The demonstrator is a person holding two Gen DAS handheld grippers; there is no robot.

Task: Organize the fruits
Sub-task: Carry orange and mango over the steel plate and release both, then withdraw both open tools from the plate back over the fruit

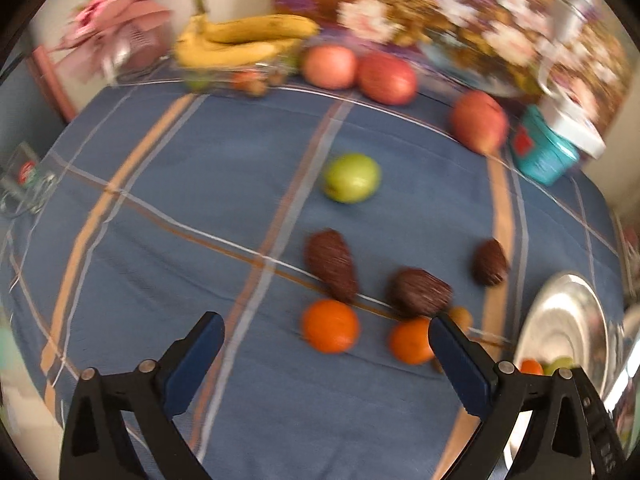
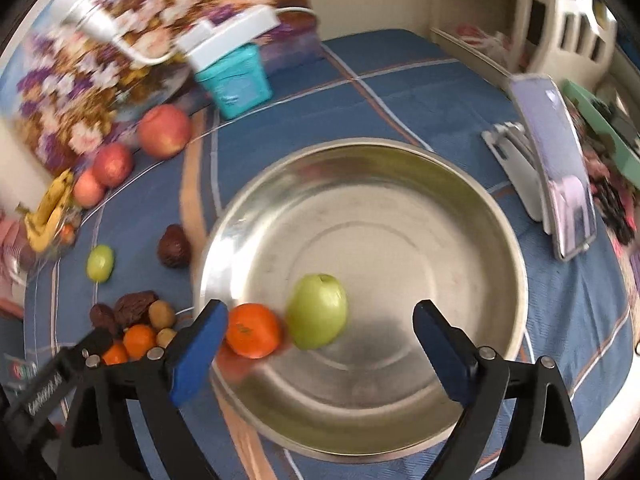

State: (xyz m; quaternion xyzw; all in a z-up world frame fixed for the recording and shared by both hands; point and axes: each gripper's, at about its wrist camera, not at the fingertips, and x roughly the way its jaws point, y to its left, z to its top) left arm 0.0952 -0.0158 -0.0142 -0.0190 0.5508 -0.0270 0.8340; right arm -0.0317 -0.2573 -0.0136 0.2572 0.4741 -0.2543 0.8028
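My left gripper [image 1: 326, 330] is open and empty above the blue plaid cloth, just short of two oranges [image 1: 330, 325]. Beyond them lie brown scaly fruits [image 1: 331, 264] and a green apple [image 1: 351, 177]. Red apples [image 1: 386, 77] and bananas [image 1: 240, 40] sit at the far edge. My right gripper [image 2: 320, 318] is open over a steel bowl [image 2: 400, 184] that holds an orange [image 2: 253, 330] and a green apple [image 2: 317, 311], both blurred. The left gripper shows at the right wrist view's lower left [image 2: 60, 376].
A teal tub [image 1: 542, 152] with a white lid stands at the back right. A phone on a stand [image 2: 560, 168] is right of the bowl. A glass [image 1: 24, 184] sits at the far left. Small brown fruits [image 2: 161, 314] lie beside the oranges.
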